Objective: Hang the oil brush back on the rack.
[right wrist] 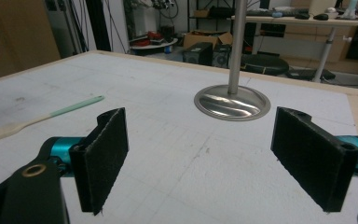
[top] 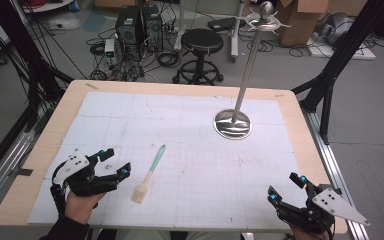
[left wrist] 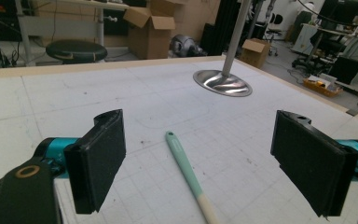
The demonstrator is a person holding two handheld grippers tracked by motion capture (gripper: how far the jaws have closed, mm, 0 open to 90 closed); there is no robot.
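You are working at a light wooden table whose top is covered by a white gridded mat, scuffed with faint pencil marks. Toward the far right of the mat stands a metal stand, a slim pole rising from a shiny round base to a knob with hooks at the top. Beyond the table the grey floor holds a black round stool, computer towers with tangled cables, and cardboard boxes.

Your left gripper rests at the near left of the mat with its jaws spread wide and nothing between them. The pastry brush lies flat on the mat just to the right of it, mint-green handle pointing away from you and pale bristle end toward you. In the left gripper view the brush handle runs up the gap between the two jaws, lying on the mat and apart from both pads.

Your right gripper sits at the near right corner, well apart from the brush, its jaws likewise spread and holding nothing; in the right gripper view the brush lies far off to the left, and the stand base sits ahead
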